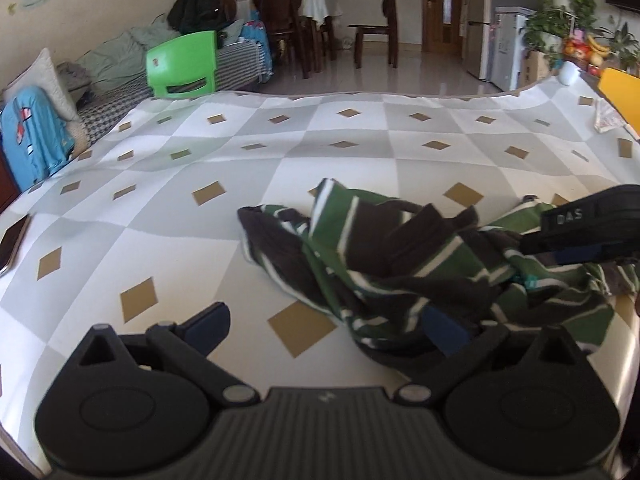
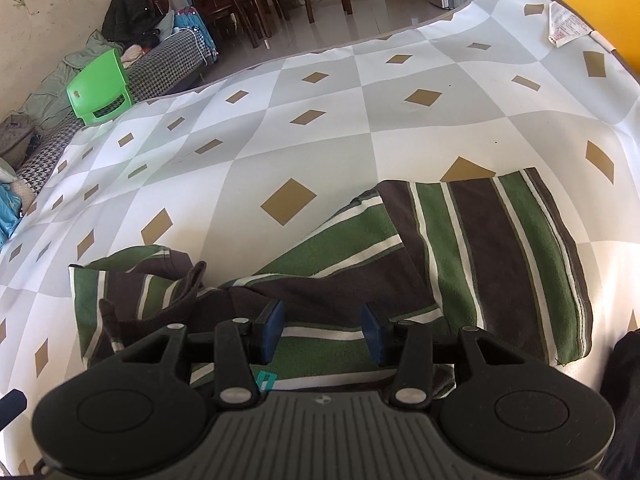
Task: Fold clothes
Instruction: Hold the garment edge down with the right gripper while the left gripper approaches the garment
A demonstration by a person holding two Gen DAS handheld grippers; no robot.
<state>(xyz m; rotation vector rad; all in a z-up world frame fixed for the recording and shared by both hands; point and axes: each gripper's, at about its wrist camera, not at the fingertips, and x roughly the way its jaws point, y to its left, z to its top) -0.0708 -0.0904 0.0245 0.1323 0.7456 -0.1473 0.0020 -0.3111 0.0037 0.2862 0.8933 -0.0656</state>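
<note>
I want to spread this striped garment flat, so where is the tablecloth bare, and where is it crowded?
Bare: the tablecloth beyond the striped garment, out to its far edge, and leftward toward the green chair. Crowded: the near edge, where the left gripper and right gripper meet the garment. A paper occupies the far right corner.

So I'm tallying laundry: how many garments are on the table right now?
1: a green, brown and white striped garment lies crumpled on the checked tablecloth, just ahead of both grippers. Anything beneath it would be hidden.
</note>
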